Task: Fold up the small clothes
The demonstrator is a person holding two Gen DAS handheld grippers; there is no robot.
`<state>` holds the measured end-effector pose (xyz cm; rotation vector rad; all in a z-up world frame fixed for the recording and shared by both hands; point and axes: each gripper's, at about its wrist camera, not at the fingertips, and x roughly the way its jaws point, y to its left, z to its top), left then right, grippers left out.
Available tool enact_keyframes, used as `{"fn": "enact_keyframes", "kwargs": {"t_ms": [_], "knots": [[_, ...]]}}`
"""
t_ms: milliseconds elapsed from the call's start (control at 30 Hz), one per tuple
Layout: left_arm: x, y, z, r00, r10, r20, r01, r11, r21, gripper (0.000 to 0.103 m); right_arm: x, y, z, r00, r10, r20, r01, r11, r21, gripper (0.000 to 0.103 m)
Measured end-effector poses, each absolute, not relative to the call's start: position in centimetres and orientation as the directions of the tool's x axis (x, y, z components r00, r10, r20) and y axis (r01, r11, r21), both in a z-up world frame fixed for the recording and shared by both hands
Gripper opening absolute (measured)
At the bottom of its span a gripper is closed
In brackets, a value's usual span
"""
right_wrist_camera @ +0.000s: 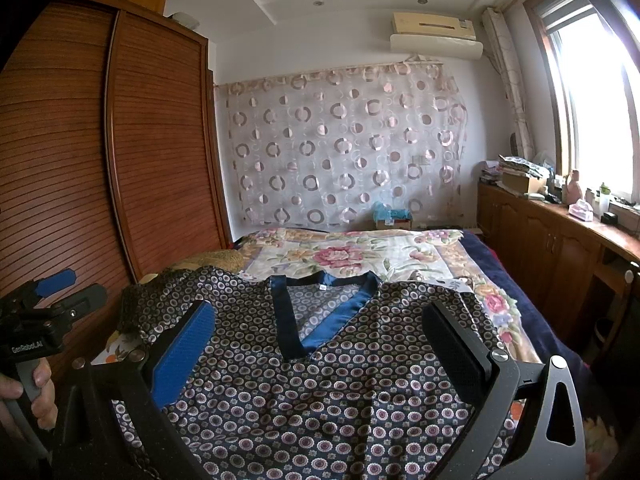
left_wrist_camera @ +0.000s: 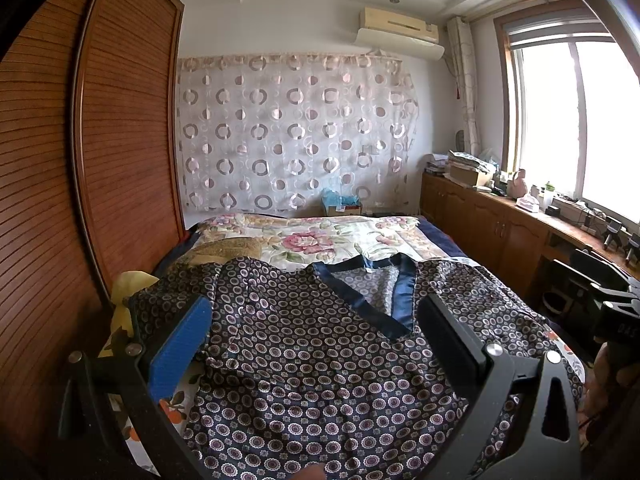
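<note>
Two spread claws, left claw (left_wrist_camera: 316, 320), right claw (right_wrist_camera: 320, 328), above patterned shirt (left_wrist_camera: 320, 380)

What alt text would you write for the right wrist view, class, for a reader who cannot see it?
An open gripper hangs over a dark patterned top with a blue V-neck, spread flat on a floral bedspread. At the left edge a hand holds the other gripper; a wooden wardrobe stands left, a window right.

The left gripper (left_wrist_camera: 316, 344), fingers (left_wrist_camera: 182, 344) spread, hovers seemingly just above the patterned shirt (left_wrist_camera: 320, 380).
</note>
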<state>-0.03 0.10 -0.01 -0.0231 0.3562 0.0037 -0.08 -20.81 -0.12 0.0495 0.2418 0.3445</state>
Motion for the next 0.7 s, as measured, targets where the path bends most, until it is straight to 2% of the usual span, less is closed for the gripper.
{"fn": "enact_keyframes", "kwargs": {"t_ms": [700], "knots": [[-0.25, -0.06, 0.28, 0.939, -0.001, -0.345, -0.007, 1.0, -0.023, 0.103, -0.02, -20.82, -0.05, 0.913, 0.343, -0.222, -0.33, 0.939, 0.094, 0.103]]}}
